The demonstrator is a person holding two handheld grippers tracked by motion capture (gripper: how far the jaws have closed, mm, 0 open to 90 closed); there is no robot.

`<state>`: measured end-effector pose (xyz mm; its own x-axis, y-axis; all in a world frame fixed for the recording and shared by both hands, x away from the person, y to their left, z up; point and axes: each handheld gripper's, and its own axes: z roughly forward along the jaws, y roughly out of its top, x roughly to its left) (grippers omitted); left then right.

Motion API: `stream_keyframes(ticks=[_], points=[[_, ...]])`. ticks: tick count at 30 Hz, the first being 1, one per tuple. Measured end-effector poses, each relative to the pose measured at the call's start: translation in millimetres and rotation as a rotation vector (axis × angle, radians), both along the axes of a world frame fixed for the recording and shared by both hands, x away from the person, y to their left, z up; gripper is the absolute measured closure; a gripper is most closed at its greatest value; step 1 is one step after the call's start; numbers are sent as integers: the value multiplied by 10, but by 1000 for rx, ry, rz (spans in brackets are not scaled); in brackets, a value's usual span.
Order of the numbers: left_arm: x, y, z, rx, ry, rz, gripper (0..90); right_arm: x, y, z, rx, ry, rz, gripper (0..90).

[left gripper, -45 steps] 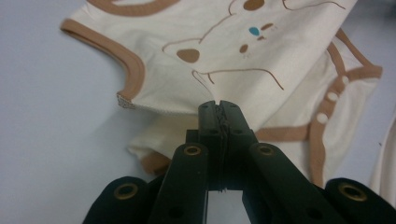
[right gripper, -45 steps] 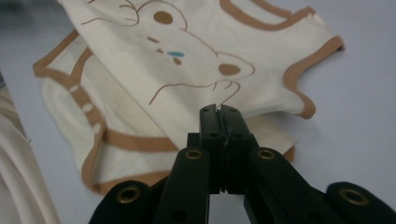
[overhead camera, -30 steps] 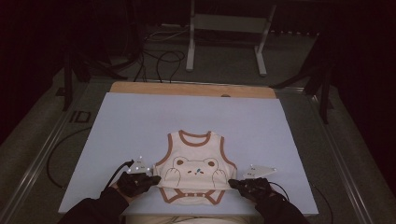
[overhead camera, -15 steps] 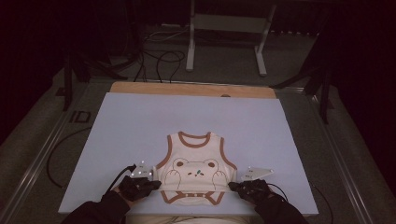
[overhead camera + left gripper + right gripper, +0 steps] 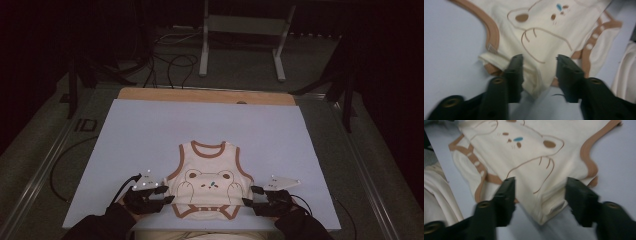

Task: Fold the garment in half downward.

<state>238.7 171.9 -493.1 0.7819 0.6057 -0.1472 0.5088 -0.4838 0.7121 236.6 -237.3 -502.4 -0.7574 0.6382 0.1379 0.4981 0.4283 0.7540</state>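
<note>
Lying flat near the front edge of the pale blue worktop [image 5: 150, 130], the cream sleeveless baby bodysuit with brown trim and a bear face print [image 5: 209, 181] has its neck toward the far edge. At its lower left corner the left gripper [image 5: 168, 198] has just been opening, jaws spread astride the loose fabric. Opposite, the right gripper [image 5: 248, 200] has likewise just opened, cloth corner unpinched between its jaws.
</note>
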Motion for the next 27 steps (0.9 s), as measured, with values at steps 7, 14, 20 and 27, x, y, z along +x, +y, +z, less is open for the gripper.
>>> stream_keyframes(ticks=[7,14,20,27], points=[[49,43,105,-57,7,-3,255,36,-41,99,44,-24,-4,139],[107,34,192,-38,-26,-46,11,114,-35,216,28,-49,6,102],[194,35,311,-50,-58,-52,2,206,-5,351,19,-98,17,99],[293,35,457,-56,-84,-62,2,337,24,491,29,-135,18,99]])
